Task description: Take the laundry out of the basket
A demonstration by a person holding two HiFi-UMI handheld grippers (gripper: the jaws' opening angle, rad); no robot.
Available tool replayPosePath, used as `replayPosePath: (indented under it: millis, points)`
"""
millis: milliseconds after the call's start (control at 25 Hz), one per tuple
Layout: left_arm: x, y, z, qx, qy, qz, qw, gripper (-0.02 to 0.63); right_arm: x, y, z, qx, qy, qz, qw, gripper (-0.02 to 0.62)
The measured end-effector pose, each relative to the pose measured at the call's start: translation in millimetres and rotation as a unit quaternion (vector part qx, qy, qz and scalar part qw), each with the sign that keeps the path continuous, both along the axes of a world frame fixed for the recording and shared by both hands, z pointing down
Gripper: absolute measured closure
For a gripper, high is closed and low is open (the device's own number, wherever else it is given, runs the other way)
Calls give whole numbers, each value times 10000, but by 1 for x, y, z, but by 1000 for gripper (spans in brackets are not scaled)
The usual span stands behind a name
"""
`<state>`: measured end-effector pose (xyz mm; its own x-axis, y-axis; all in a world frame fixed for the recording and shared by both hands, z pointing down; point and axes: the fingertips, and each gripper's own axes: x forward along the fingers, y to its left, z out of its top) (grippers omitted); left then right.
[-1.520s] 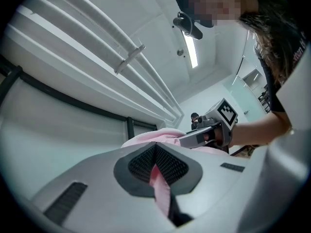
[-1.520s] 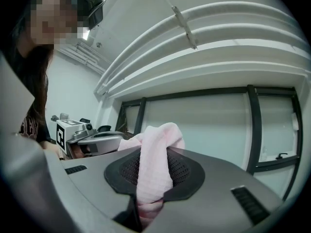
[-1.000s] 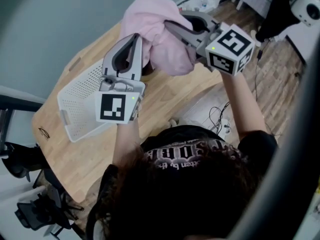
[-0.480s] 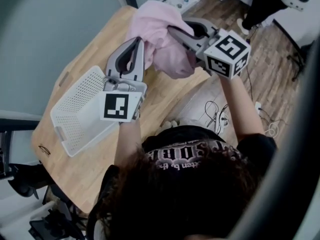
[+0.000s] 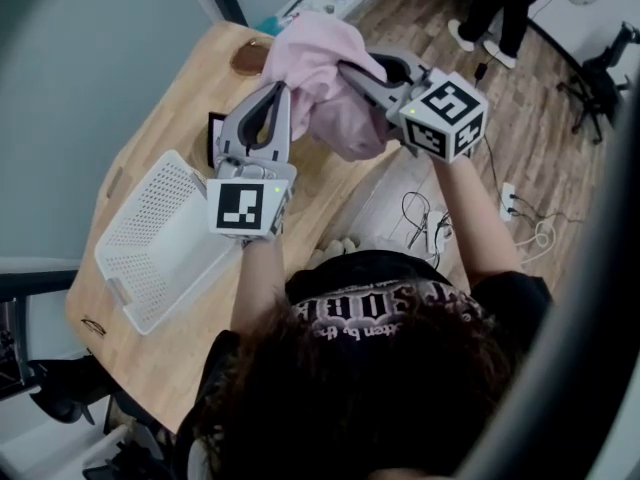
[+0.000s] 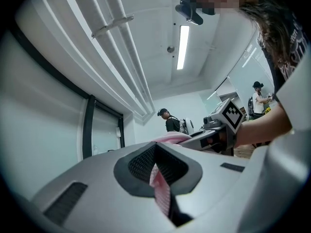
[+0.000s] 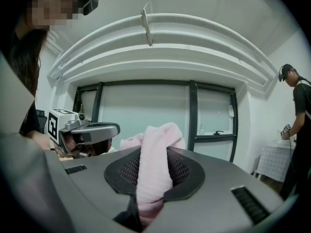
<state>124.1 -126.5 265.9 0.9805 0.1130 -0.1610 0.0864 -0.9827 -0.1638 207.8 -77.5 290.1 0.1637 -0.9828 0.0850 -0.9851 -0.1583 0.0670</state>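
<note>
A pink cloth (image 5: 325, 83) hangs bunched in the air above the wooden table (image 5: 190, 98), held between both grippers. My left gripper (image 5: 272, 98) is shut on one edge of it; a thin pink fold (image 6: 160, 191) shows between its jaws. My right gripper (image 5: 352, 71) is shut on a thicker roll of the pink cloth (image 7: 154, 174), which fills the gap between its pads. The white perforated laundry basket (image 5: 150, 238) stands on the table at the left, below my left gripper, with nothing seen inside it.
A dark flat object (image 5: 215, 133) and a brown round thing (image 5: 250, 56) lie on the table beyond the basket. Cables (image 5: 430, 228) lie on the wooden floor at the right. People stand at the far side of the room (image 5: 495, 8).
Both grippers with the pink cloth have shifted a little up and right in the head view. The head view has swung, so the basket now sits lower left.
</note>
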Motion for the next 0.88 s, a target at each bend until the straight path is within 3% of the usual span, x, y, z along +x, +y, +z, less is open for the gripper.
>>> replayPosePath:
  millis: [880]
  points:
    - [22, 42, 32, -36, -349, 553, 9979, 609, 11, 51, 49, -111, -331, 674, 9971, 503]
